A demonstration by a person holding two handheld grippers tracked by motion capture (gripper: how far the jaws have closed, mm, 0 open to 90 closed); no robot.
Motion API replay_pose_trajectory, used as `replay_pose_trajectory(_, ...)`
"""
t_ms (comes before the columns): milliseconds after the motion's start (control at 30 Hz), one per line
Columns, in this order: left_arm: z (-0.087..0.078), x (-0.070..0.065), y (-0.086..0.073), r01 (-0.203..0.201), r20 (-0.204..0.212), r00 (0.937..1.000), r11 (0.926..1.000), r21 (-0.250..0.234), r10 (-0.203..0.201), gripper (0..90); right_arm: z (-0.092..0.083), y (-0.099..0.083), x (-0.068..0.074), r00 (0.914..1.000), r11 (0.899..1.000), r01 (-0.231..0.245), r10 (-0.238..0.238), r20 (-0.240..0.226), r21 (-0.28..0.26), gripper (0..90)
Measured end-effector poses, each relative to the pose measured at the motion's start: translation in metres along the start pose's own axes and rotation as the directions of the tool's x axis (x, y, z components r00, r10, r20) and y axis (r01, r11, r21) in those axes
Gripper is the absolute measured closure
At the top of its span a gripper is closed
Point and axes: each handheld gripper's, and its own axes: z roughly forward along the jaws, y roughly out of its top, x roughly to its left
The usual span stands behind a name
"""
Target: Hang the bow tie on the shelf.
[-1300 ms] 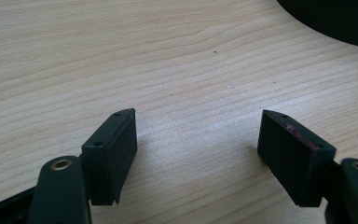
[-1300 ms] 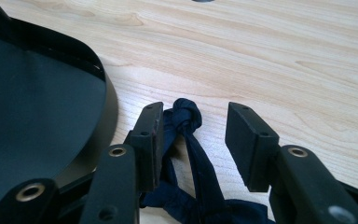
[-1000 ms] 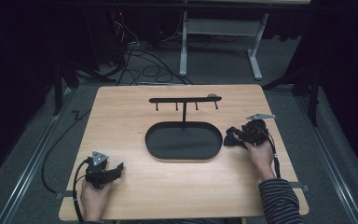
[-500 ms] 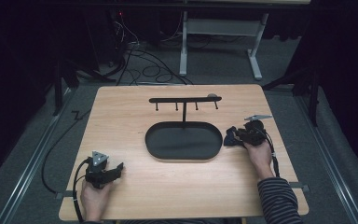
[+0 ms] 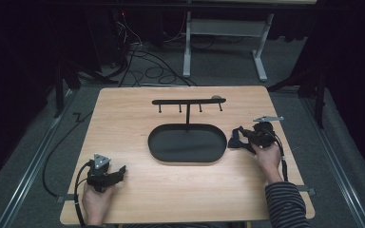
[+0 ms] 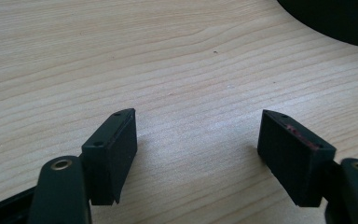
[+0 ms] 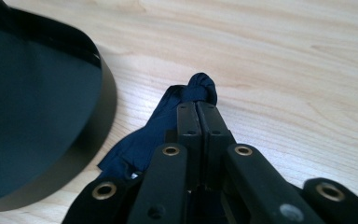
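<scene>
Apparently little is done yet: the right gripper point(image 7: 197, 109) has its fingers pressed together on a dark blue cloth point(image 7: 158, 130) lying on the wooden surface point(image 5: 138, 114) just beside the black oval tray point(image 5: 158, 151). The hook rack point(image 5: 188, 101) above it hangs bare. The left gripper point(image 6: 197, 142) rests with fingers wide, holding nothing.
</scene>
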Motion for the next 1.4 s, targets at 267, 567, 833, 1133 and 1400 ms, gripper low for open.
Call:
replay_pose_trajectory(267, 0.0, 0.0, 0.0, 0.0, 0.0, 1.0, 1.0, 0.0, 0.0, 28.8, -0.019, 0.003, 0.001, 1.0, 0.998, -0.002, 0.002, -0.007, -0.058, 90.0)
replay_pose_trajectory(567, 0.0, 0.0, 0.0, 0.0, 0.0, 1.0, 1.0, 0.0, 0.0, 28.8, -0.035, 0.004, 0.006, 0.9999, 0.993, 0.009, -0.011, -0.012, -0.114, 90.0)
replay_pose_trajectory(833, 0.0, 0.0, 0.0, 0.0, 0.0, 1.0, 1.0, 0.0, 0.0, 28.8, -0.049, 0.005, 0.008, 0.9997, 0.989, 0.022, -0.024, -0.008, -0.149, 90.0)
replay_pose_trajectory(1133, 0.0, 0.0, 0.0, 0.0, 0.0, 1.0, 1.0, 0.0, 0.0, 28.8, -0.068, 0.006, 0.014, 0.9985, 0.98, 0.053, -0.055, -0.005, -0.189, 90.0)
replay_pose_trajectory(1400, 0.0, 0.0, 0.0, 0.0, 0.0, 1.0, 1.0, 0.0, 0.0, 28.8, -0.084, 0.005, 0.026, 0.9952, 0.97, 0.089, -0.096, -0.02, -0.225, 90.0)
